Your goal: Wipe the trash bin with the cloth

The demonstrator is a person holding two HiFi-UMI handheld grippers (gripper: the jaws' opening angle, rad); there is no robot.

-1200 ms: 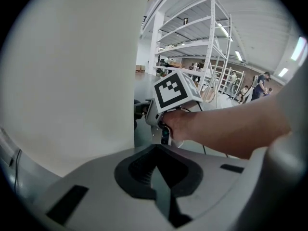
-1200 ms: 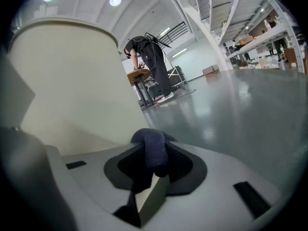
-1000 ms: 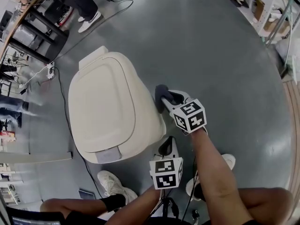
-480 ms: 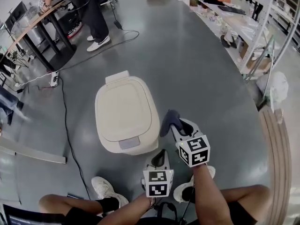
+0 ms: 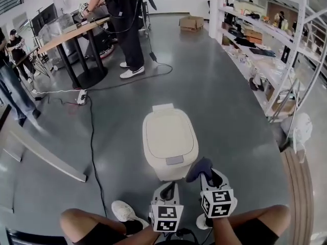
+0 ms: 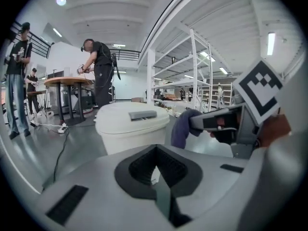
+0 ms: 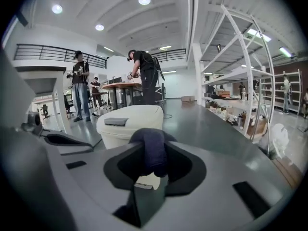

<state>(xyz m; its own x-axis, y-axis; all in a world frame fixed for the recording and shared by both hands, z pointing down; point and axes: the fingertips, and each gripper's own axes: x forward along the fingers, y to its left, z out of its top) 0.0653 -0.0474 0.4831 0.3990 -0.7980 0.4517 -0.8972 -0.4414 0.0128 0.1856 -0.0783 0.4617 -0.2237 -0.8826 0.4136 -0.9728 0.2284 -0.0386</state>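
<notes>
nearest the camera are the person's bare knees [image 5: 84, 222] and a white shoe [image 5: 121, 210] on the grey floor [image 5: 232, 111]. both hands are held low out front, side by side, pointing forward at the bin with the marker cubes facing up.

the left hand-held gripper [image 5: 167, 188] sits a bit closer in. its jaws are pressed together with nothing between them, and it's aimed at the front of the bin without touching it.

the right hand-held gripper [image 5: 208, 174] reaches slightly further forward. its jaws are clamped on a dark blue cloth [image 5: 198, 168], which bunches up and droops over the tips. the cloth hangs right by the bin's front right corner. in the left gripper view there's a sliver of gap, so it looks just beside the bin, not on it.

the trash bin [image 5: 168, 132] is cream, lid down with a grey tab at the front edge, standing upright on the floor just ahead of both grippers.

further back, a black cable [image 5: 93, 137] runs across the floor on the left. behind that, someone in dark clothes [image 5: 125, 29] stands at a bench [image 5: 76, 34]. metal shelves [image 5: 265, 40] line the right wall.
</notes>
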